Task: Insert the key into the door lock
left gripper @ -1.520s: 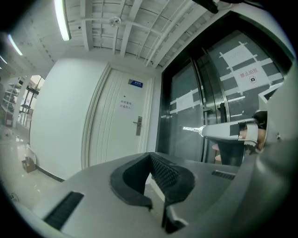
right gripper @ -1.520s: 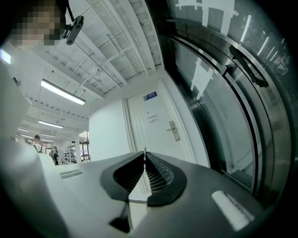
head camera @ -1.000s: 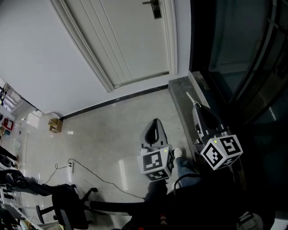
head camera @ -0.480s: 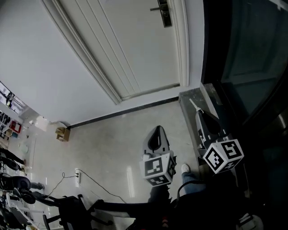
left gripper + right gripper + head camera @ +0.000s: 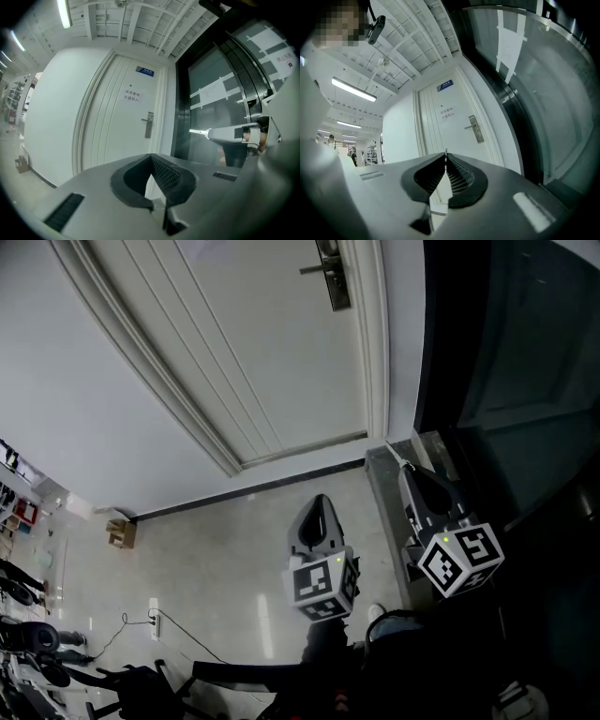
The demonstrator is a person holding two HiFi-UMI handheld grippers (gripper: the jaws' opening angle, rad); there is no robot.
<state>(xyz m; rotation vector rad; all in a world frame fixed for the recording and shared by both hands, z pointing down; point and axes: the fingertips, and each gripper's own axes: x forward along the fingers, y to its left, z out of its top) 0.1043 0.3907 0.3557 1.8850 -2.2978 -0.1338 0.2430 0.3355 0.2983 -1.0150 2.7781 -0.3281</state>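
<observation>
Lock nearer, right fingers pinch key, left fingers seemingly shut, glass wall alongside.

The door is plain white, with a silvery lock plate and a small blue sign. The floor is pale glossy beige, edged by a black skirting line. My left gripper and right gripper are grey with black ribbed pads and cubes of black-and-white squares, and the key is silvery.
</observation>
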